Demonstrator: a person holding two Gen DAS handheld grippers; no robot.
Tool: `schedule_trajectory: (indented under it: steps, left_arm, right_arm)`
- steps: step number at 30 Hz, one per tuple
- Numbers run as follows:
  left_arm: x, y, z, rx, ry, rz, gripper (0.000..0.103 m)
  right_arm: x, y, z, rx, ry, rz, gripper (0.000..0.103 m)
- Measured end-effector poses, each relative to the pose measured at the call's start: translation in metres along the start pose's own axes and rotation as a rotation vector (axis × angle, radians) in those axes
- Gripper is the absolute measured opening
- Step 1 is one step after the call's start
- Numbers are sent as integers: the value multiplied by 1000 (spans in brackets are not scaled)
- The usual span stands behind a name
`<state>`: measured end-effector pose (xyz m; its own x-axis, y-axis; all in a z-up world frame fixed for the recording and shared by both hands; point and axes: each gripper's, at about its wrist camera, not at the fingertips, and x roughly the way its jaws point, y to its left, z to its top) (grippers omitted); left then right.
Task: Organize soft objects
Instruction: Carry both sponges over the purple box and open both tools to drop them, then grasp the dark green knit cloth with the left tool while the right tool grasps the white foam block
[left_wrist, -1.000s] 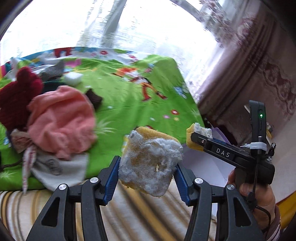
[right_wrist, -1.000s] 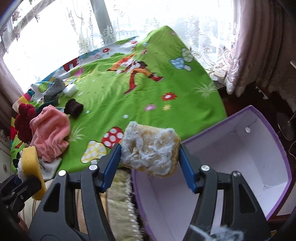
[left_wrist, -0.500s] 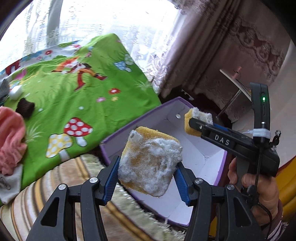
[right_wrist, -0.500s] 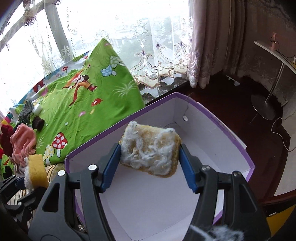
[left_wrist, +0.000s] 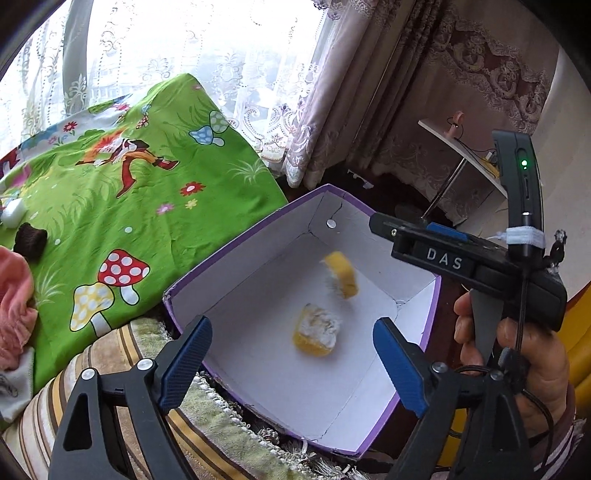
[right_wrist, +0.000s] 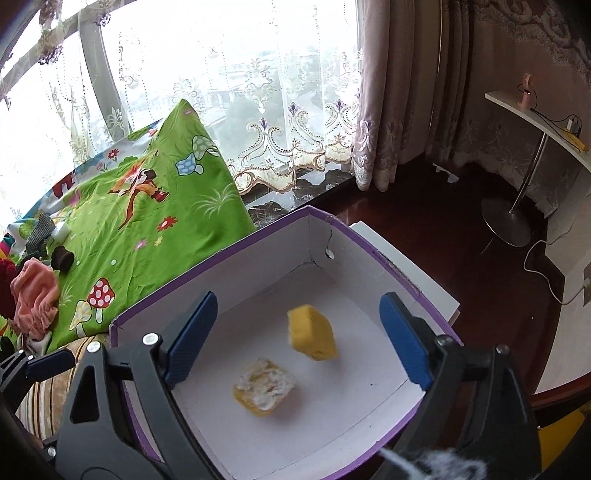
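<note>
Your left gripper (left_wrist: 291, 363) and right gripper (right_wrist: 308, 334) both tilt steeply downward side by side, their jaws just sprung wide with nothing between them, your right hand (left_wrist: 517, 354) wrapped around its handle.

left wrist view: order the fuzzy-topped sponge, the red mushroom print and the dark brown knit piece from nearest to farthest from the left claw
1. Fuzzy-topped sponge: in the purple box, just ahead between the open left claw fingers.
2. Red mushroom print: on the green sheet, up and left.
3. Dark brown knit piece: far left on the sheet.
</note>
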<state>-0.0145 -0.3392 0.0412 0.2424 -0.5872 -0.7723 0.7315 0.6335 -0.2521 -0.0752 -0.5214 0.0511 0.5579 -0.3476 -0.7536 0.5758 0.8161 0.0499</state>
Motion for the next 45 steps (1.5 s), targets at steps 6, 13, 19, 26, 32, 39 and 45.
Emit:
schedule_trajectory:
  steps: [6,13,19,26,32,39,45]
  left_arm:
    - [-27,15,-1,-3,-112,31,90]
    - [-52,69,-6,-93,-158,163,90]
    - [-81,132,-16,-232,-230,236,90]
    - [-118,198,-40,-369,-288,329,90]
    - [-150,254,-69,-484,-298,434,90]
    - [-188,326,-110,-639,-269,593,90]
    - [-199,374,-141,-760,-199,665,90]
  right_arm:
    - [-4,6,-4,-20,-16,25,92]
    - [-17,24,-4,-117,-111,33,92]
    - [-16,39,5,-114,-82,122,92]
    - [-9,81,10,-179,-60,184,92]
    - [0,125,17,-259,-44,230,92]
    - [15,179,30,-341,-17,281,92]
    - [26,235,46,-435,-17,314,92]
